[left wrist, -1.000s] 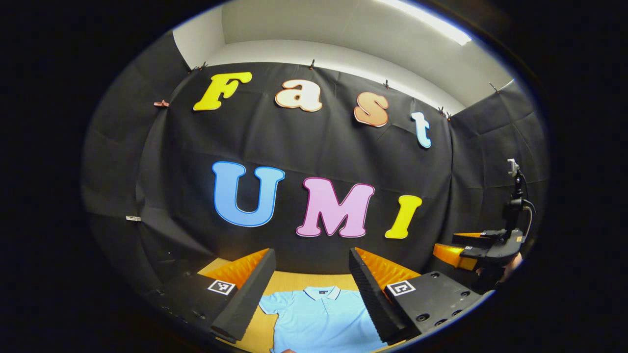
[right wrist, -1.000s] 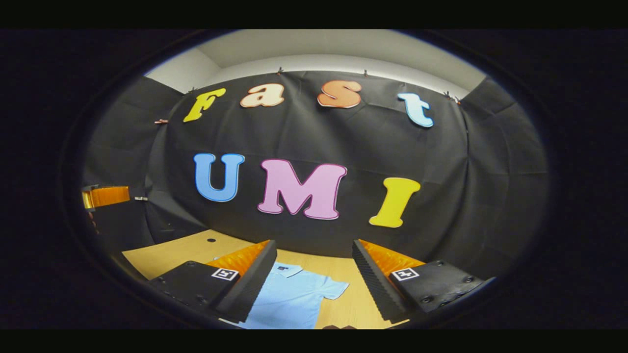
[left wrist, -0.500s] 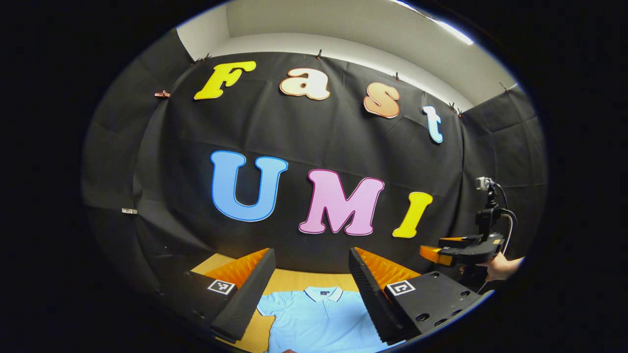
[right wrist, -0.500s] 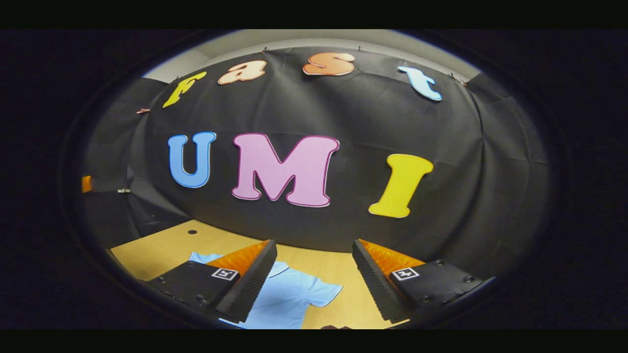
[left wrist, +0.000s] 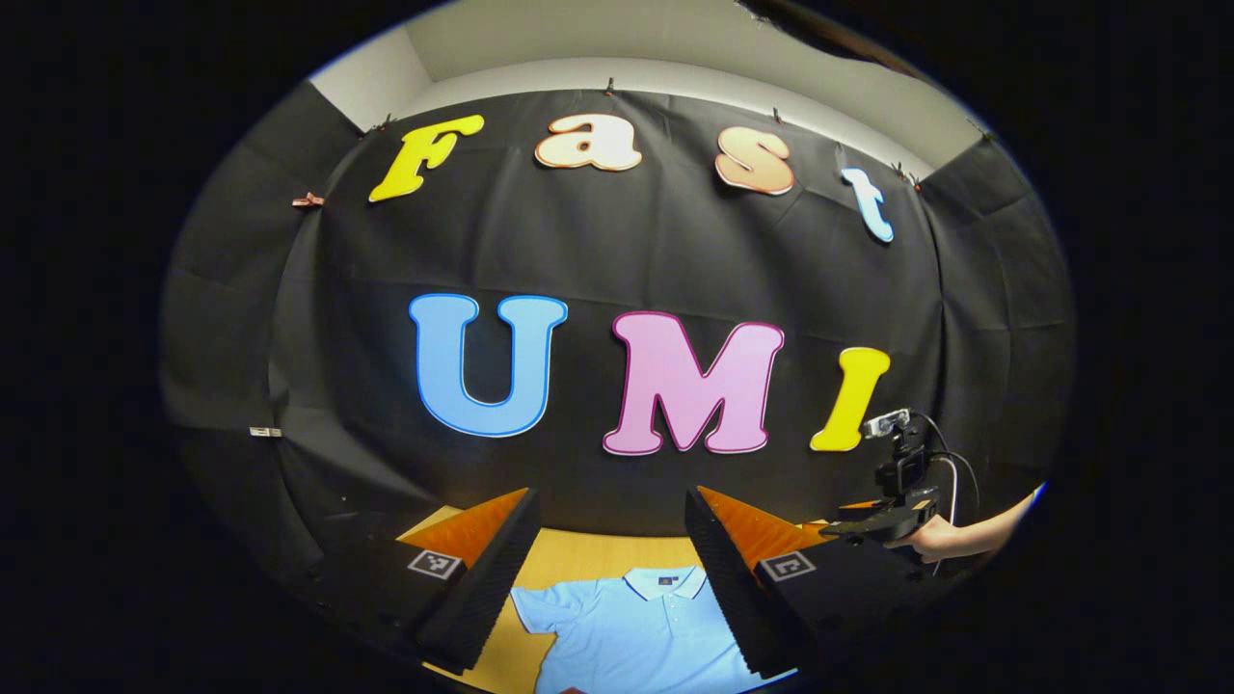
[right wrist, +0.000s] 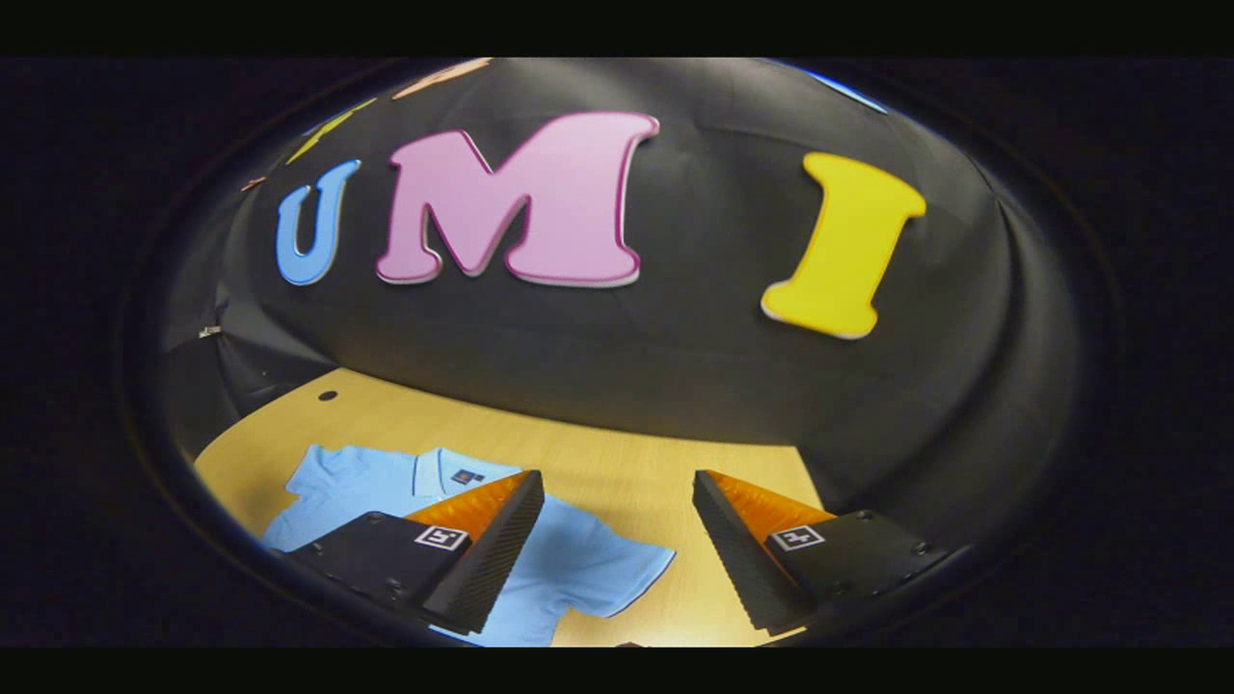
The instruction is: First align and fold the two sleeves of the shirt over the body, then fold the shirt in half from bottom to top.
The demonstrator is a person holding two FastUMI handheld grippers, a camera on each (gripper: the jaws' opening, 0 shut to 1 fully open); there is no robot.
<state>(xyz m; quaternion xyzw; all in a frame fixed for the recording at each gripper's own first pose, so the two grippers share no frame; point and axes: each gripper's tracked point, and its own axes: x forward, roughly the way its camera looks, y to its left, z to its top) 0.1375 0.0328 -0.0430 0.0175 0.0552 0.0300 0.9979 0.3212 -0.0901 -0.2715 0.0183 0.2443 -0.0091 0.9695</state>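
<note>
While it lies flat on the light wooden table (right wrist: 617, 453), the pale blue short-sleeved polo shirt (left wrist: 636, 636) points its collar toward the black cloth wall (right wrist: 675, 366), long axis running away from the person, sleeves spread sideways. Left gripper (left wrist: 609, 520) and right gripper (right wrist: 617, 496) both hover above it, fingers spread wide, holding nothing. A hand (left wrist: 940, 540) carries the right gripper.

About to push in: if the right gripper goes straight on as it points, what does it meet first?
Probably bare table just beyond the shirt sleeve, then the wall cloth. The right gripper is open; depth is unclear.
</note>
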